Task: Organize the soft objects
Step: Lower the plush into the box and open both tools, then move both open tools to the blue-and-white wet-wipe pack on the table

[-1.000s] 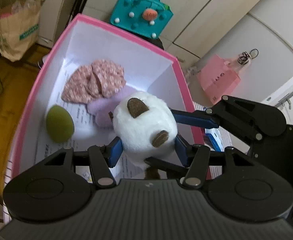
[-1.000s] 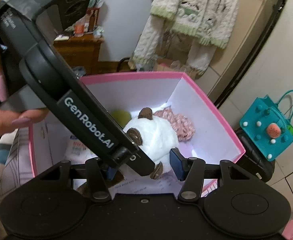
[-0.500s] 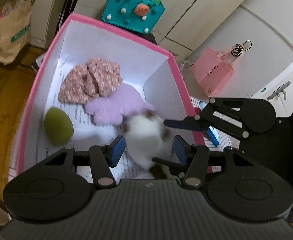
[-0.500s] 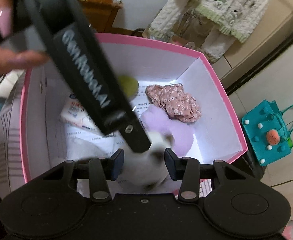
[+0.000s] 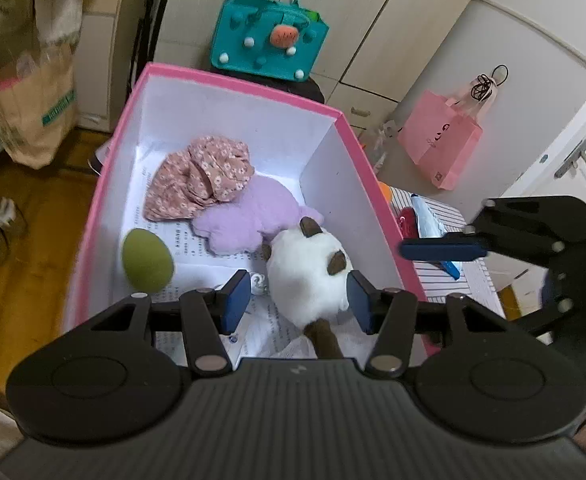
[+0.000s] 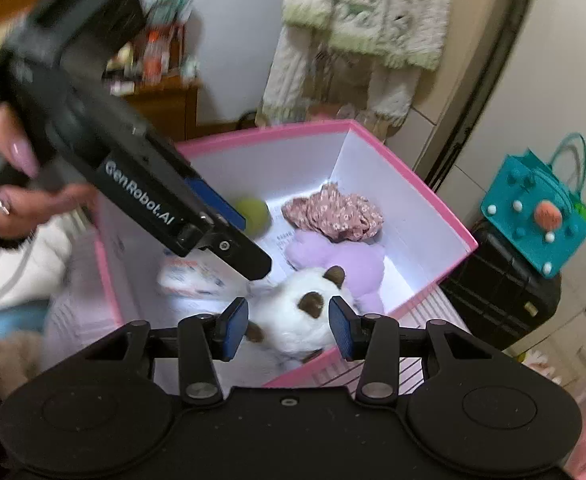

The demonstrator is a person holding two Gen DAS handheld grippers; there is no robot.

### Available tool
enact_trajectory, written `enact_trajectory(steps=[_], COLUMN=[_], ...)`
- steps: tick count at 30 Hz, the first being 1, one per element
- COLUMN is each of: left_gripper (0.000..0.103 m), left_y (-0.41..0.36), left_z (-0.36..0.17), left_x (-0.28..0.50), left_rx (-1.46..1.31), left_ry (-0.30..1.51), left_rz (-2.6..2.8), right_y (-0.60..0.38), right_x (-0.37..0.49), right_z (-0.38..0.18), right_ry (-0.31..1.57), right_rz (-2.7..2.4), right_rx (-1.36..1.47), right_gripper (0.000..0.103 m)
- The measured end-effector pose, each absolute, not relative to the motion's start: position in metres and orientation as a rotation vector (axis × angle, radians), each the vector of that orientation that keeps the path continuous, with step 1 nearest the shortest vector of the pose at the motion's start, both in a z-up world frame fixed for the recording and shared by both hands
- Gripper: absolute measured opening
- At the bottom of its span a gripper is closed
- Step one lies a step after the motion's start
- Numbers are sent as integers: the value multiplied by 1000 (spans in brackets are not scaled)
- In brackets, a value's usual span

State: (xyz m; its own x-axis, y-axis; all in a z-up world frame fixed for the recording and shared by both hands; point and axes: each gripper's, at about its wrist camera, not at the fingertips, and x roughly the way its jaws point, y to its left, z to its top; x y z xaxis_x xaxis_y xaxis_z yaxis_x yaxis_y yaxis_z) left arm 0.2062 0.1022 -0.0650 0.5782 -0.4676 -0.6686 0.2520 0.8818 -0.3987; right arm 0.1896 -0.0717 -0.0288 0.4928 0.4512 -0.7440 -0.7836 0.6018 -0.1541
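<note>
Both jaws part-open, empty; white plush (image 5: 307,270) lies below them in pink box (image 5: 237,80).

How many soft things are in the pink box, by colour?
White plush toy with brown ears: 1
Lilac plush toy: 1
Pink flowery cloth: 1
Green egg-shaped soft toy: 1
Total in the pink box: 4

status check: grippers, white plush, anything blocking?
Left gripper and right gripper both open, nothing held. White plush lies loose in the pink box, beside the purple plush. Nothing in the way.
</note>
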Motion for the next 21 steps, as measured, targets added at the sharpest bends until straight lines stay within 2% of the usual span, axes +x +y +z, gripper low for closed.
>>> enact_trajectory(steps=[6,21], left_gripper=[53,58], left_y=[93,70], left_z=[-39,15], left_x=[170,82], left_rx=[-166,-13], left_ry=[812,757], left_rz=[-416,-440], right_y=[-90,-115], right_x=[166,90], right_z=[-9,36], right_ry=[727,642], right_rz=[788,749], right_rx=[-378,-375], right_gripper=[48,52])
